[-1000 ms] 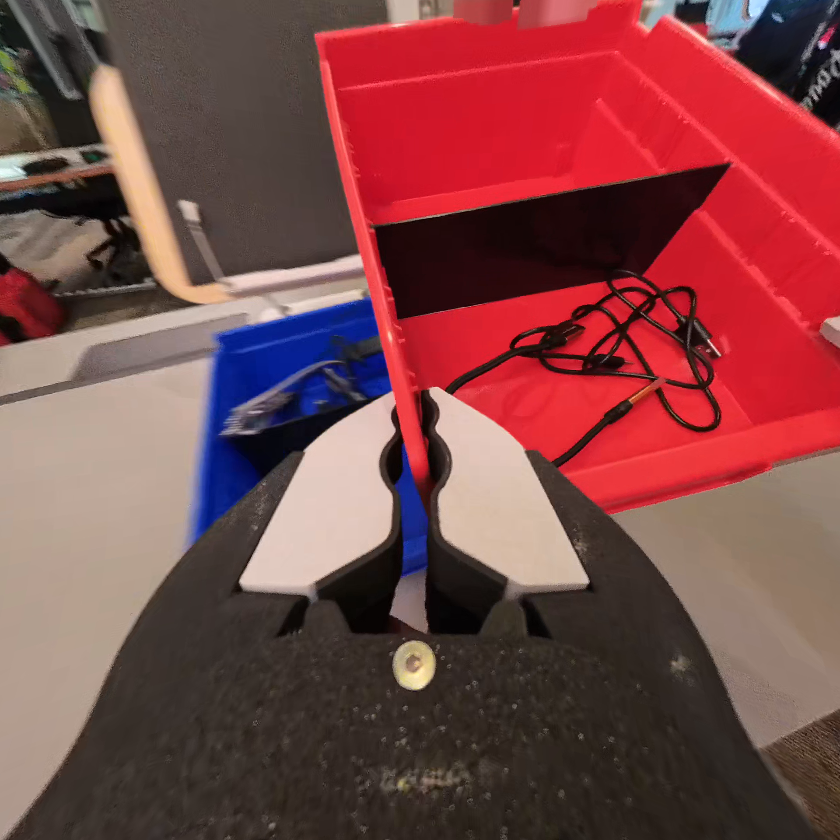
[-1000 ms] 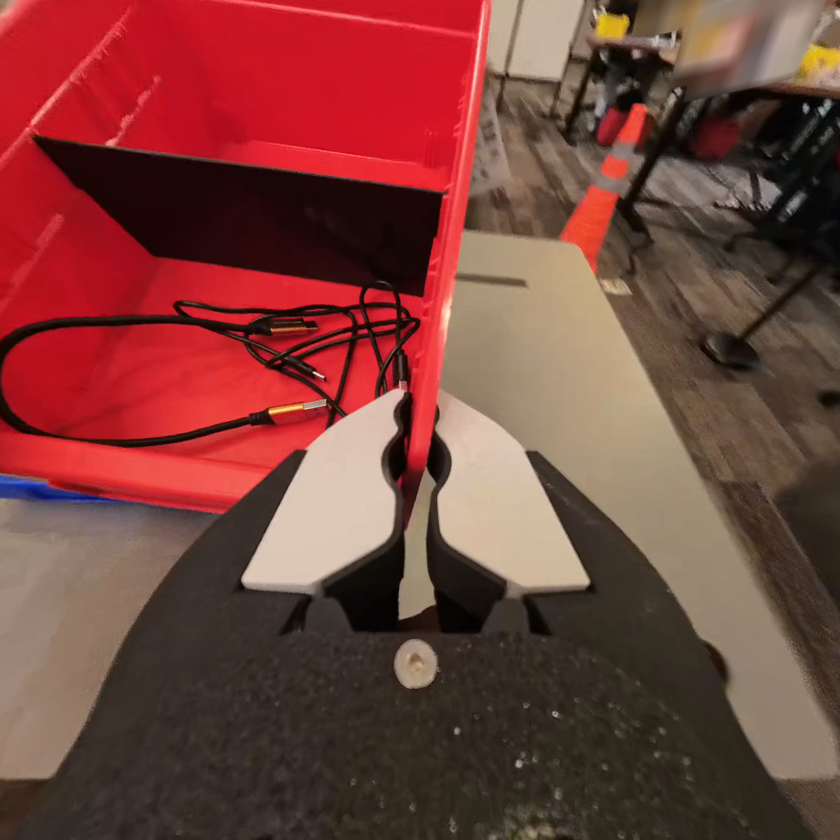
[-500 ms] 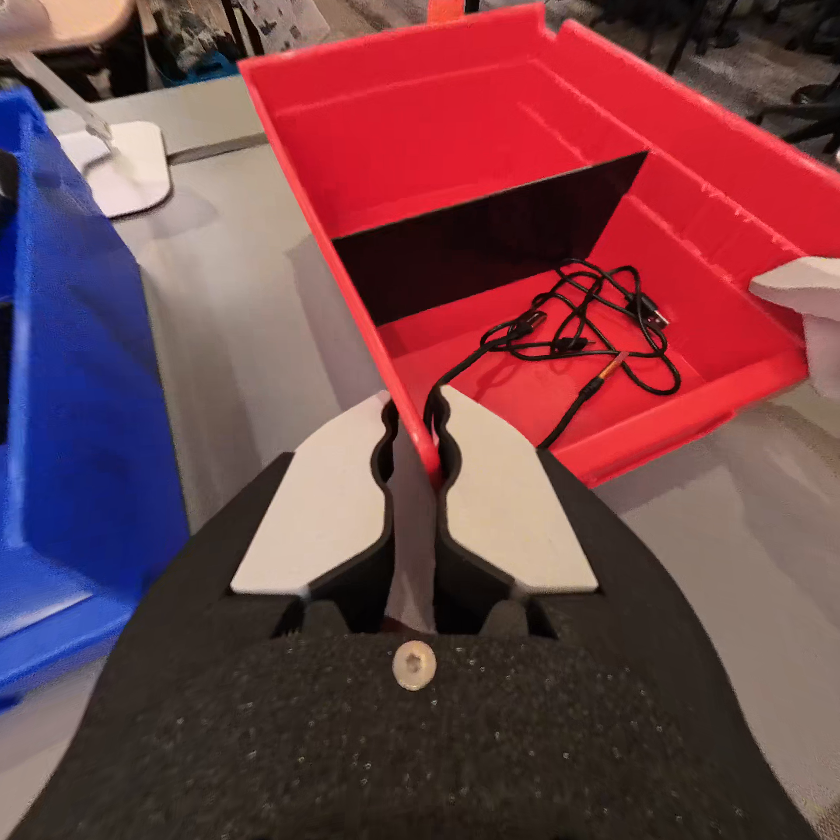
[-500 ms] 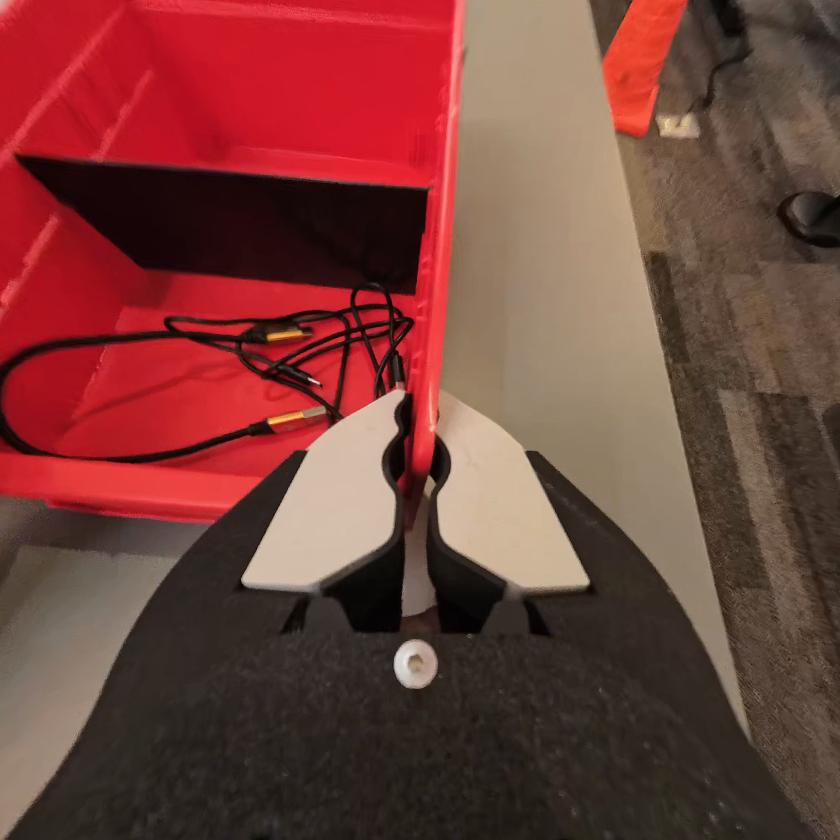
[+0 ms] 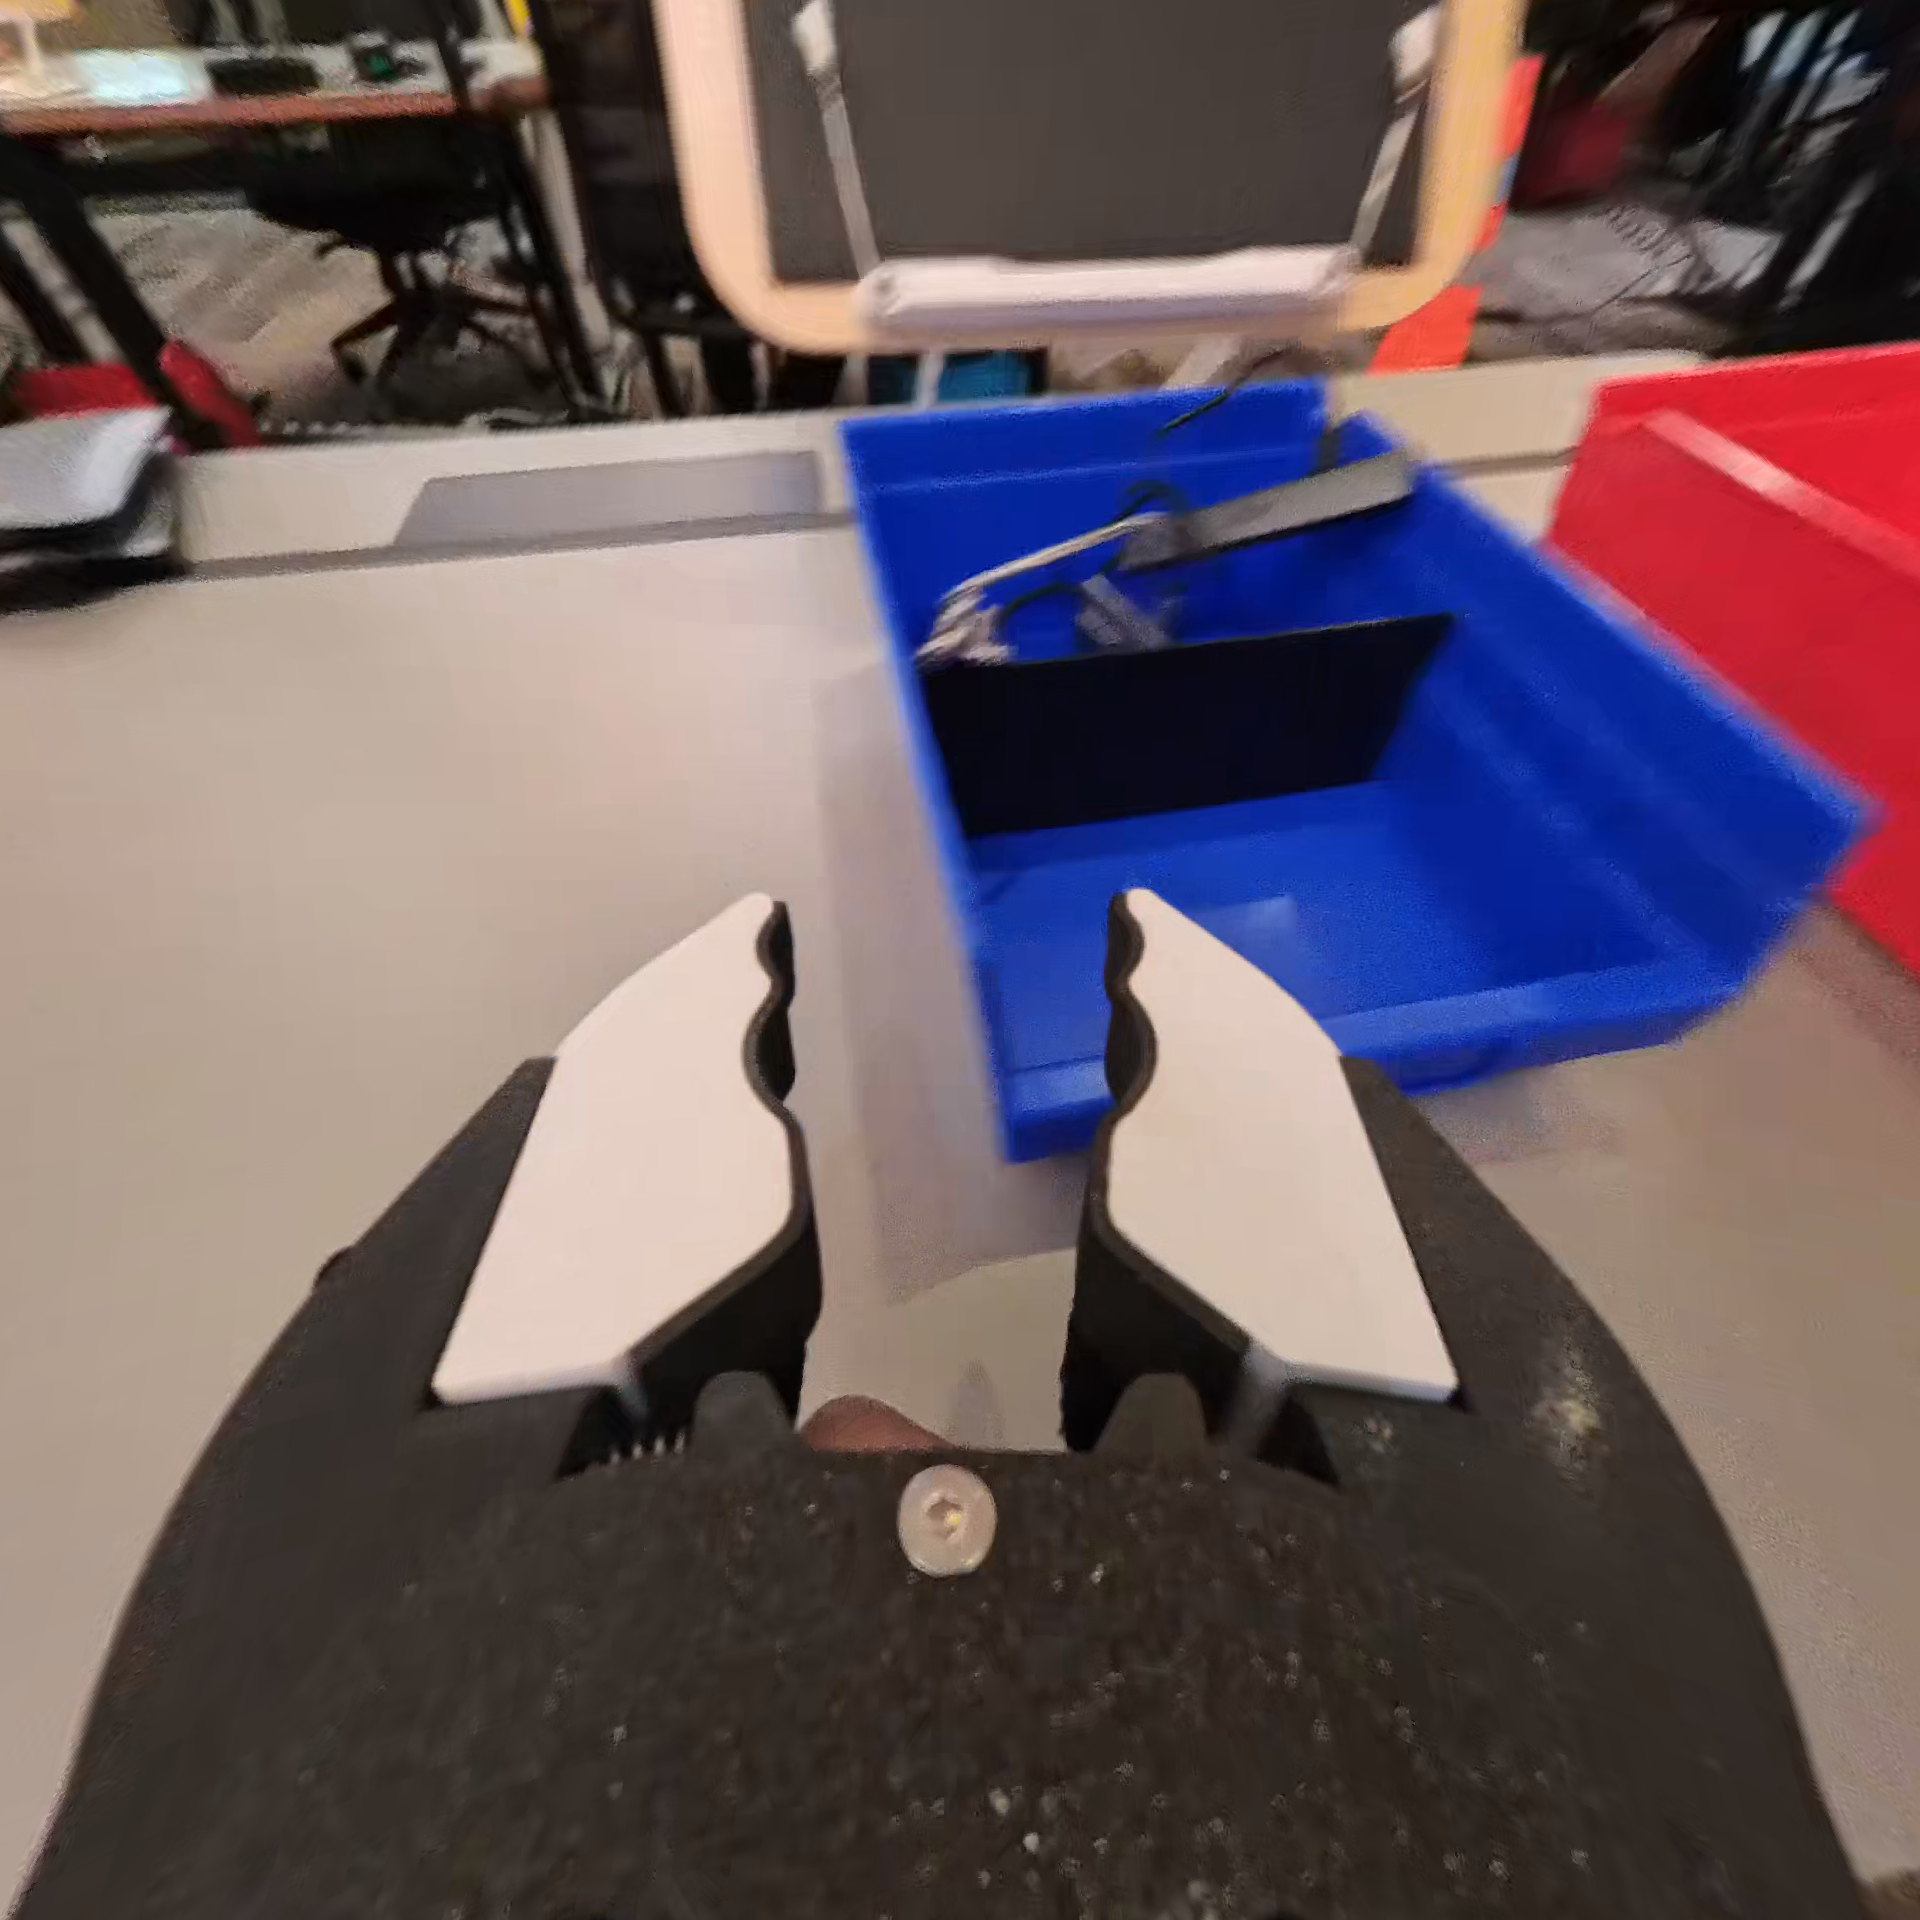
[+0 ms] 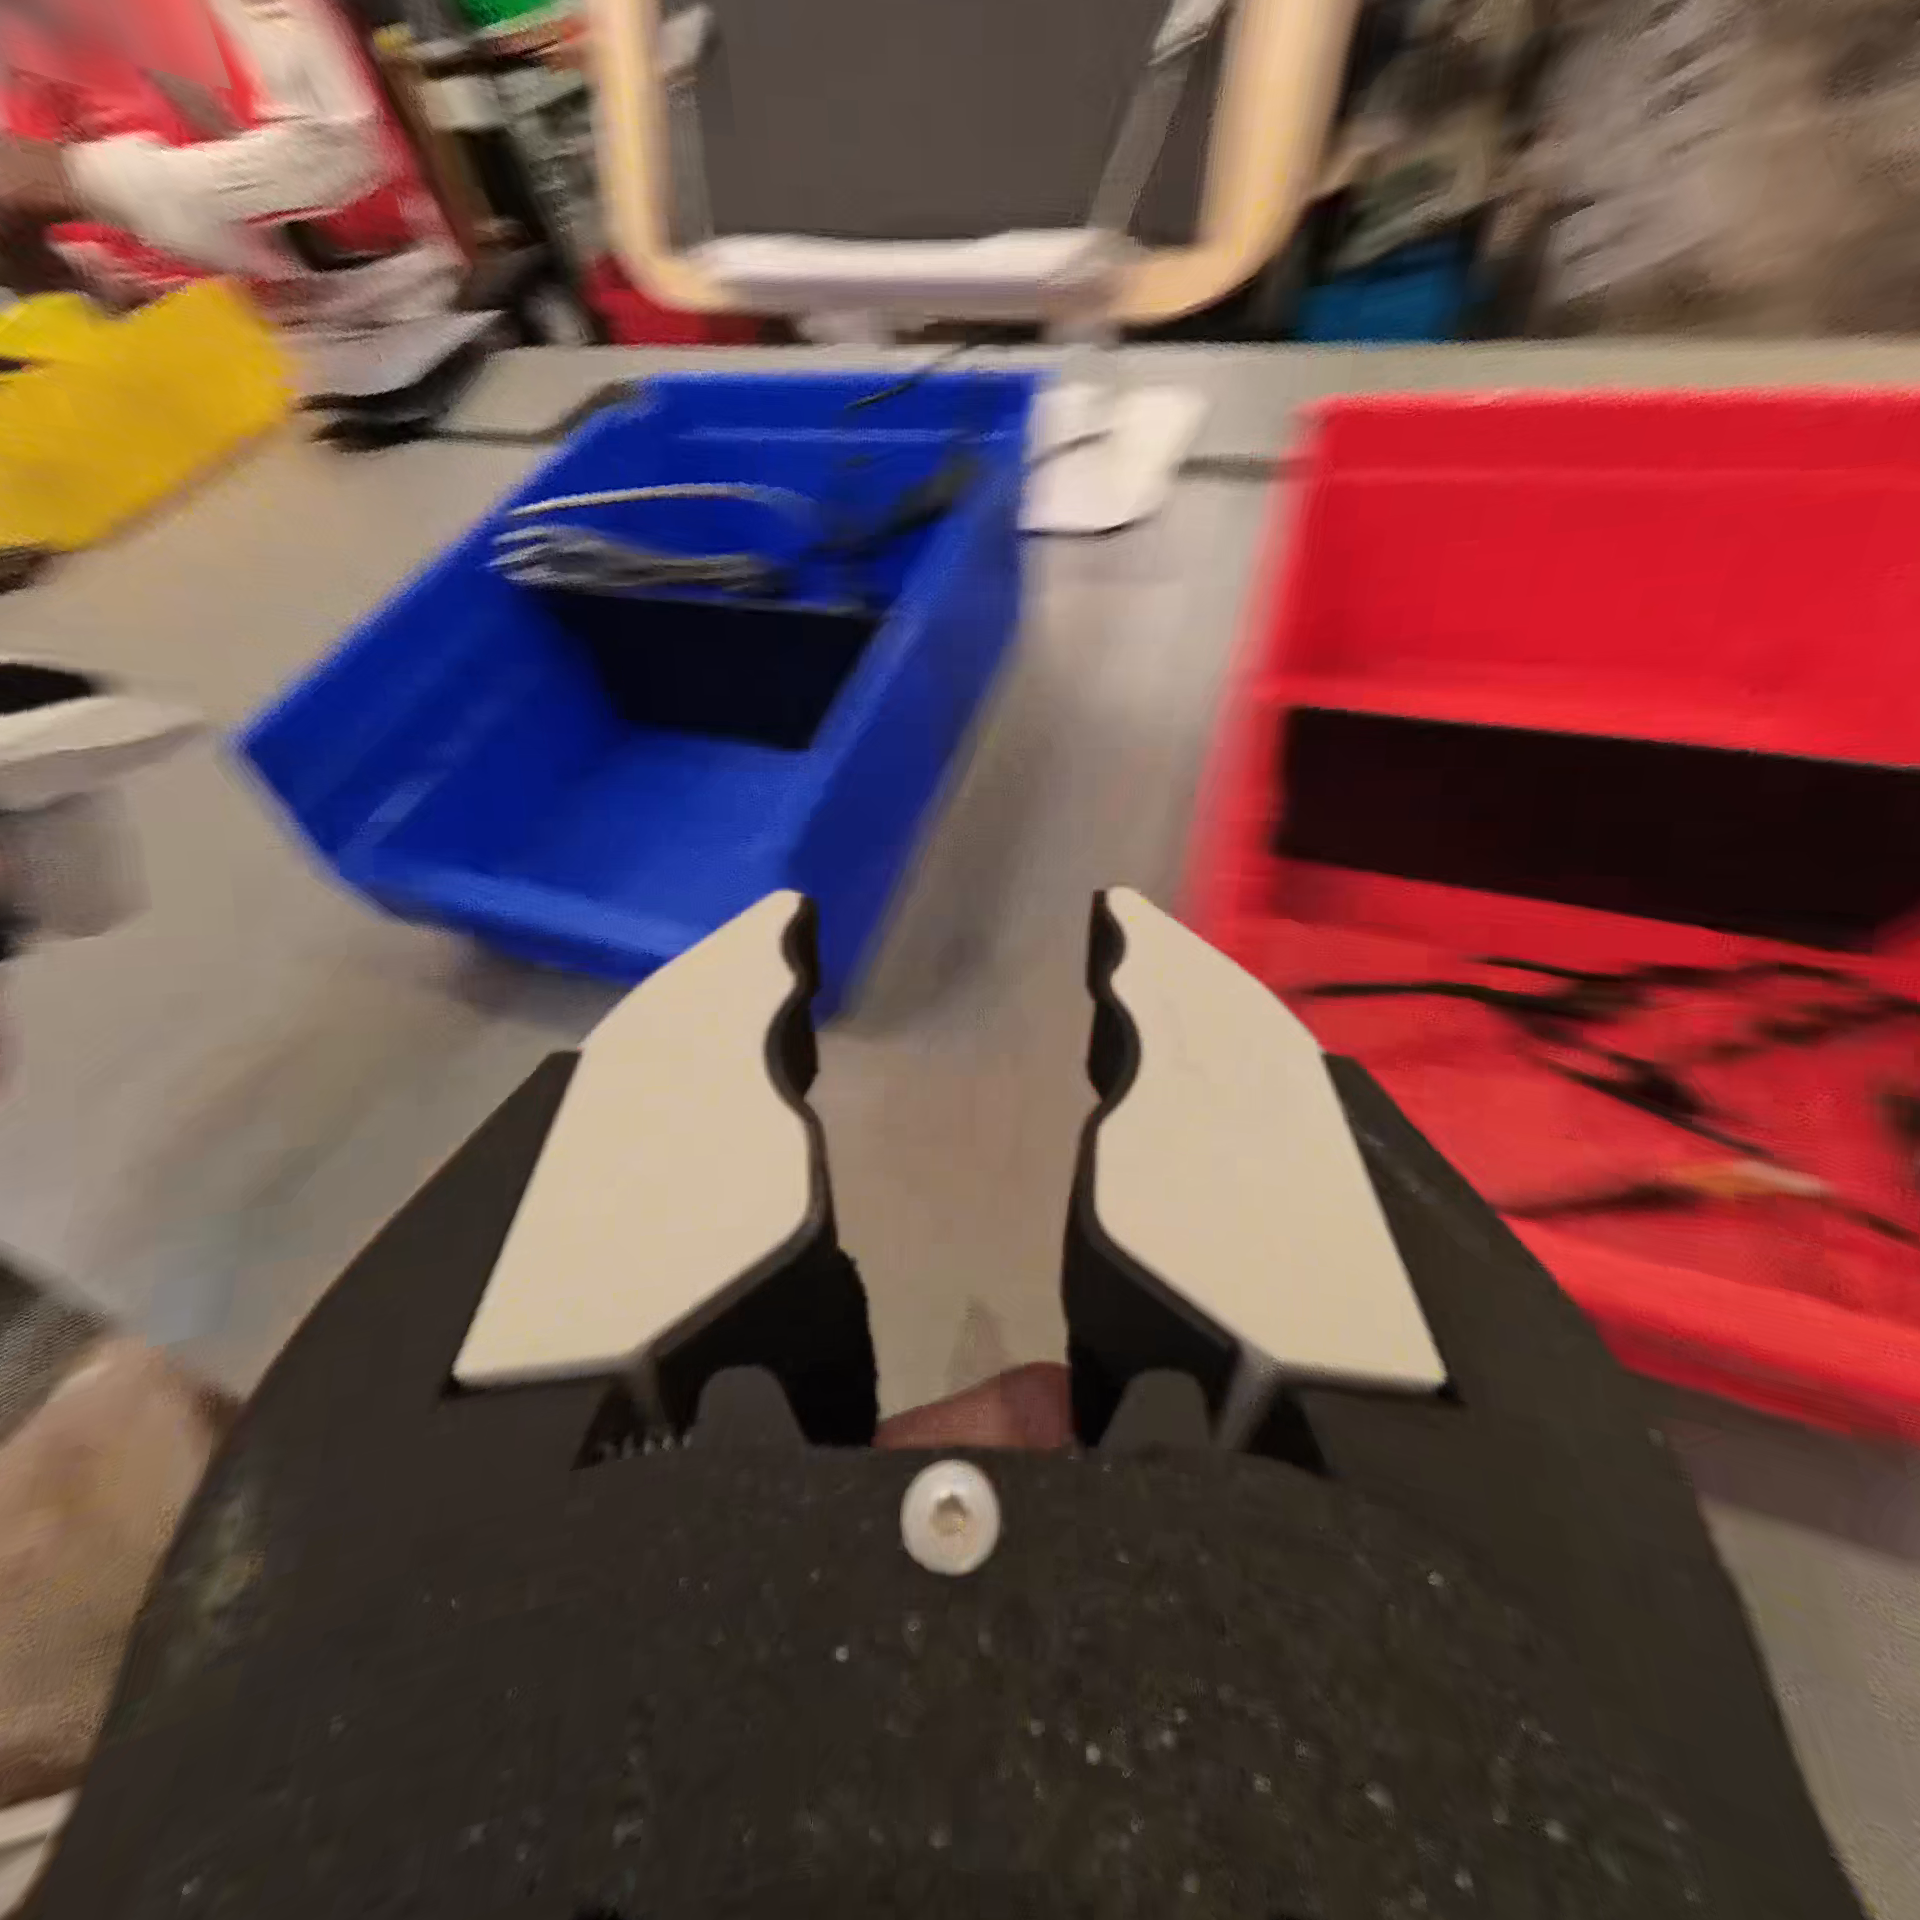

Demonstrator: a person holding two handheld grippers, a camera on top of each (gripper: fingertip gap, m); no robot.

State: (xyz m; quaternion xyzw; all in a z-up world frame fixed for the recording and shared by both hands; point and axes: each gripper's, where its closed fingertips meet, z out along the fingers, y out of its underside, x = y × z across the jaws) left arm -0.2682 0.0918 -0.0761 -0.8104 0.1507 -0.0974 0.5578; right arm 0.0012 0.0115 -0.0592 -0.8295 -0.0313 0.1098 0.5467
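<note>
My left gripper [image 5: 945,914] is open and empty above the grey table [image 5: 416,831], just left of the near corner of a blue bin [image 5: 1558,790]. The blue bin has a black divider [image 5: 1174,738] and cables and parts [image 5: 1101,561] in its far half. My right gripper [image 6: 951,914] is open and empty over the table between the blue bin [image 6: 499,769] and a red bin [image 6: 1558,582]. The red bin has a black divider [image 6: 1590,821] and black cables [image 6: 1662,1049] in its near half. Its left wall shows in the left wrist view [image 5: 1745,582].
A beige-framed chair [image 5: 1060,301] stands behind the table, also in the right wrist view [image 6: 914,260]. A white object [image 6: 1112,457] lies behind the bins. A yellow thing [image 6: 114,426] is at far left. The right wrist view is blurred by motion.
Both grippers let go of the red bin's side walls, opened and drew back. The red bin now rests on the table to the right of the blue bin.
</note>
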